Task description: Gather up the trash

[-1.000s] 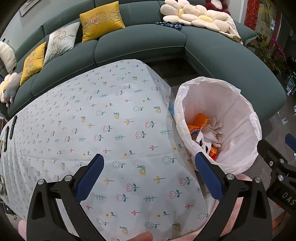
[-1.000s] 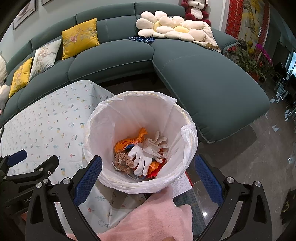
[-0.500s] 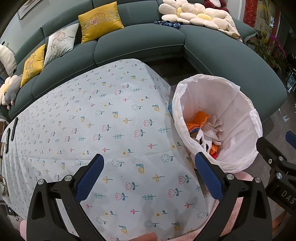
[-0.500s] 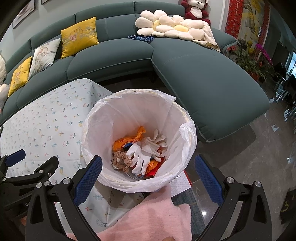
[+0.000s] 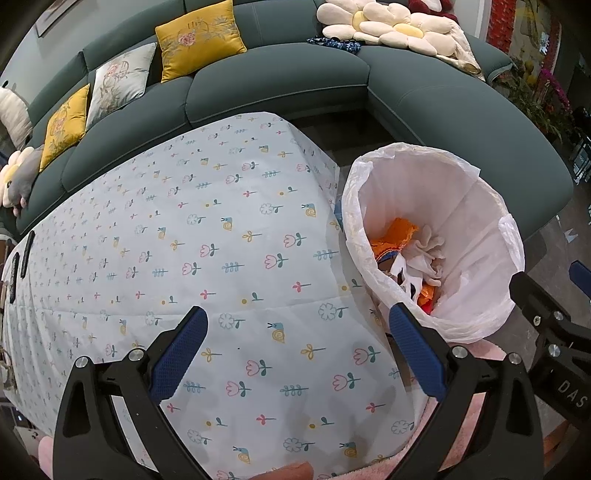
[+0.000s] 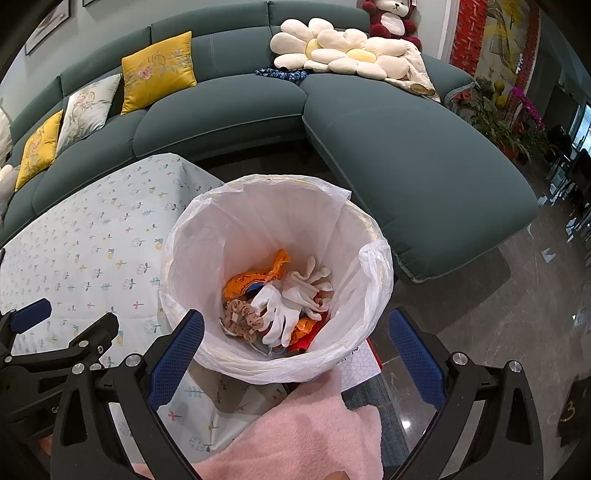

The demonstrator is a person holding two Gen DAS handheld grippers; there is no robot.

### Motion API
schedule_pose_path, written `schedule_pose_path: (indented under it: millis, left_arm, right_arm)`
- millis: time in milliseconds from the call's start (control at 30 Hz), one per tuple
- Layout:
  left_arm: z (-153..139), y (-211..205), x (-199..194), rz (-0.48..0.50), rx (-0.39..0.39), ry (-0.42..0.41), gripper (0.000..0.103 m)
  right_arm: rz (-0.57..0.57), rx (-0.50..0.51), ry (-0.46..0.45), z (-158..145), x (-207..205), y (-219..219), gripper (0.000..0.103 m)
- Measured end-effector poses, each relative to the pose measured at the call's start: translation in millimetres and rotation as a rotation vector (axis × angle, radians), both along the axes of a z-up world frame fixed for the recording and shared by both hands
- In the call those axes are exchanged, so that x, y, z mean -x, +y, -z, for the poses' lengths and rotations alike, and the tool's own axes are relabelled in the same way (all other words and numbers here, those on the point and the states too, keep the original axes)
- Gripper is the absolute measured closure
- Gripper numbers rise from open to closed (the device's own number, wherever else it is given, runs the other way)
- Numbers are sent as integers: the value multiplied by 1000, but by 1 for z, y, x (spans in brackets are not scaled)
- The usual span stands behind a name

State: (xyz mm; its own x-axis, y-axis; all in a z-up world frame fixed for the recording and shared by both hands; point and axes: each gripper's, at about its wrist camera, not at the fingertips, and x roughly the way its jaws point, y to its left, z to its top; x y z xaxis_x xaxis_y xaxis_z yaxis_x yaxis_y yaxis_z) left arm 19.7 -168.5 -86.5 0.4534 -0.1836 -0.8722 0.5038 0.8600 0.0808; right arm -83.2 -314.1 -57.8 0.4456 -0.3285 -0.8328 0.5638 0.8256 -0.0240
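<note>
Blue-padded fingers (image 5: 415,354) of the left gripper (image 5: 295,354) stand wide apart, nothing between them, above the counter (image 5: 229,258) with its flower-print cloth. Right gripper (image 6: 295,350) likewise: spread fully, empty, hovering over the near rim of the bin (image 6: 275,273). Pink fleece sleeve (image 6: 306,439) shows at the bottom edge of the right view.

Bin stands on the floor just beside the counter's right corner, lined with a white plastic bag (image 6: 236,221) folded over the rim. Trash lies at the bottom: white gloves (image 6: 280,314), an orange wrapper (image 6: 255,277), a tan crumpled piece (image 6: 240,319), something red under the gloves, not identifiable. Counter surface bare in the left view except for two dark flat items (image 5: 20,258) at its far left edge, too small to identify.

Beyond: teal curved sofa (image 6: 406,155), yellow cushions (image 6: 159,70), flower-shaped cushions (image 6: 332,51), a stuffed bear (image 6: 391,18).
</note>
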Motion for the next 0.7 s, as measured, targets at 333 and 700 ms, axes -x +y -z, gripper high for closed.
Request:
schedule_pose_path:
  millis: [333,700]
  left_arm:
    - [2,0,1,-14,-16,-6,9]
    - [2,0,2,-11,-18,-1,9]
  right_arm:
    - [2,-4,4,3,1,-2,7]
    - [3,-4,6,6,2,-2,7]
